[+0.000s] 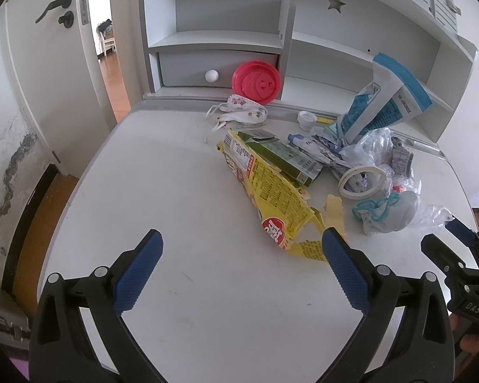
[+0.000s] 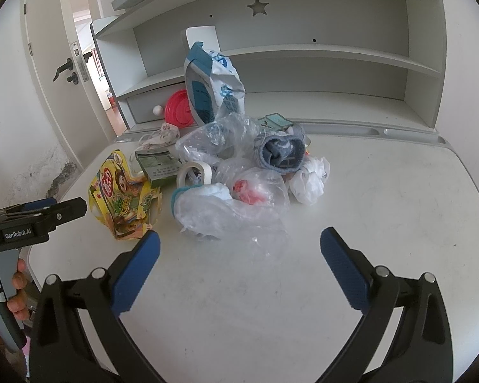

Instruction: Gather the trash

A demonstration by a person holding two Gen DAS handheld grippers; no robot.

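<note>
Yellow foil marks your nearest target: the torn yellow snack wrapper lies at the near-left edge of the litter heap on the white desk, its ragged end just beside the right finger of your left claw. That claw hangs released, both blue pads spread wide, nothing between them. Your right claw is likewise spread and empty, hovering over bare desk just short of the crumpled clear plastic bag.

Beyond these sit a green carton, a tape roll, a blue-and-white paper bag leaning upright at the far side, a rolled blue sock, and a red lid standing against the drawer. No bin shows in either view, so you cannot tell where the litter should go.

You look to be at the reach stage, with nothing gathered yet. For the next move, ease the left claw forward and right until the wrapper's torn end lies between the pads, then clench. Thin foil may slide, so pinch low, near the desk.
</note>
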